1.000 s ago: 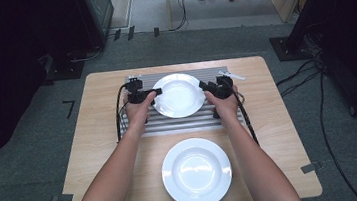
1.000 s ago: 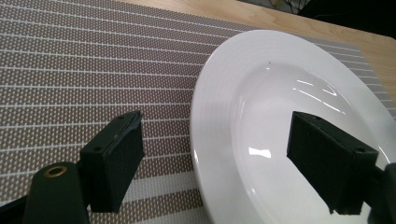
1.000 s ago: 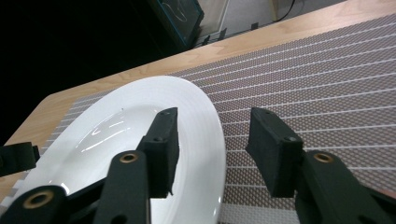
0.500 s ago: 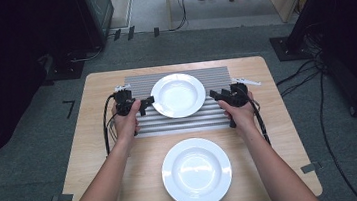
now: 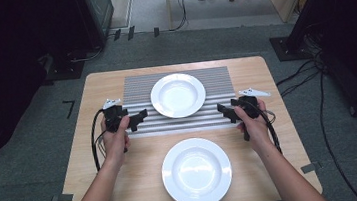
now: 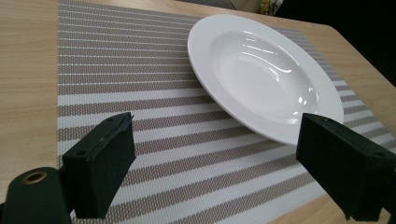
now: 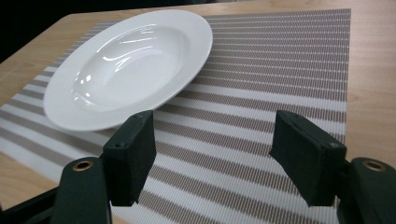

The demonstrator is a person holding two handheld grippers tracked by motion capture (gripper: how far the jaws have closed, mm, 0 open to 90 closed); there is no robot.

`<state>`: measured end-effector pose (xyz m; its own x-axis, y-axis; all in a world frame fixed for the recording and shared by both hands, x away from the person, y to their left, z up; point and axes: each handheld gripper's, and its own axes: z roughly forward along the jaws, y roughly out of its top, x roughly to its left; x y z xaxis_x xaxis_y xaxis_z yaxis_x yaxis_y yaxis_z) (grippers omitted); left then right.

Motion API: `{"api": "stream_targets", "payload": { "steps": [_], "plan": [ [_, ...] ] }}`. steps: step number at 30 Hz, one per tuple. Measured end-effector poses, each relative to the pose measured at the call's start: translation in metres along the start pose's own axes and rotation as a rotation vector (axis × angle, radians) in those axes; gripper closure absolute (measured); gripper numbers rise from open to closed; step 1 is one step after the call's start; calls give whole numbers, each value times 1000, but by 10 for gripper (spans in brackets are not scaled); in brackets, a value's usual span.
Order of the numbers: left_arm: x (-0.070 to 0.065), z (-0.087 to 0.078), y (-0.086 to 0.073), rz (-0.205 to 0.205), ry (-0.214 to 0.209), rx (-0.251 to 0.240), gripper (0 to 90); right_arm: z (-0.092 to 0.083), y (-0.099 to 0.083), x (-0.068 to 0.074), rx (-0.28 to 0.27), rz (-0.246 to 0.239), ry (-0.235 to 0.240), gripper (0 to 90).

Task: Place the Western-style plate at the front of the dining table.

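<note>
A: Left edge first. Left gripper (image 5: pixel 141 119) sits over the left margin of the striped placemat (image 5: pixel 137 87), held in the person's left hand (image 5: pixel 115 140). Jaws apart, nothing between them; they have just been opening.

B: Confirmed from the left gripper view. Bare mat (image 6: pixel 140 88) between the two black jaws. The far plate (image 6: pixel 261 70) lies ahead and to the right there, its near rim close to the right-hand jaw but apart from it.

A: Centre, then. Far plate (image 5: pixel 178 95), white, deep-welled, rests flat on the mat, roughly in its middle. Neither gripper touches it; each stands well off to its side.

B: And nearer the person?

A: Near plate (image 5: pixel 196 173), same white kind, flat on the bare wood of the worktop (image 5: pixel 282 150), just below the mat's front edge. It lies between the two forearms, untouched.

B: Right side.

A: Right gripper (image 5: pixel 224 112) over the mat's right edge, in the right hand (image 5: pixel 253 125), jaws pointing in toward the far plate. Open and empty; the jaws have just been opening too.

B: The right gripper view agrees. Striped mat (image 7: pixel 261 70) shows in the gap. The far plate (image 7: pixel 130 65) sits up and to the left there, its rim just beyond the left-hand jaw, clear of it.

A: Cables trail from both grippers back along the worktop. Both grippers sit about level with each other, at the mat's front corners.
</note>
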<state>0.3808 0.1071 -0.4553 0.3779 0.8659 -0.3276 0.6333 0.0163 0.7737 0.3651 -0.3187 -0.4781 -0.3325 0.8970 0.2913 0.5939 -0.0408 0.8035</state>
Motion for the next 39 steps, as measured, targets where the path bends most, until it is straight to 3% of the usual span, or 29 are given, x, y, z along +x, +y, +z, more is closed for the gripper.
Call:
{"api": "stream_targets", "payload": {
  "steps": [6,9,16,24,31,39],
  "plan": [
    [-6,-20,-11,41,4,-18,115,-23,-9,7,1,-20,42,297],
    [-12,-27,-17,84,17,-13,115,-33,-14,11,5,-39,44,297],
    [-18,-43,-37,117,24,-9,115,-56,-28,9,4,-56,43,289],
    [-15,-68,-57,120,38,-22,115,-84,-43,-7,-5,-37,30,289],
    [-9,-83,-77,134,74,-12,115,-106,-58,-16,-15,-17,17,289],
    [8,-98,-101,99,122,-5,116,-123,-78,-29,-1,-14,-18,290]
  ]
}}
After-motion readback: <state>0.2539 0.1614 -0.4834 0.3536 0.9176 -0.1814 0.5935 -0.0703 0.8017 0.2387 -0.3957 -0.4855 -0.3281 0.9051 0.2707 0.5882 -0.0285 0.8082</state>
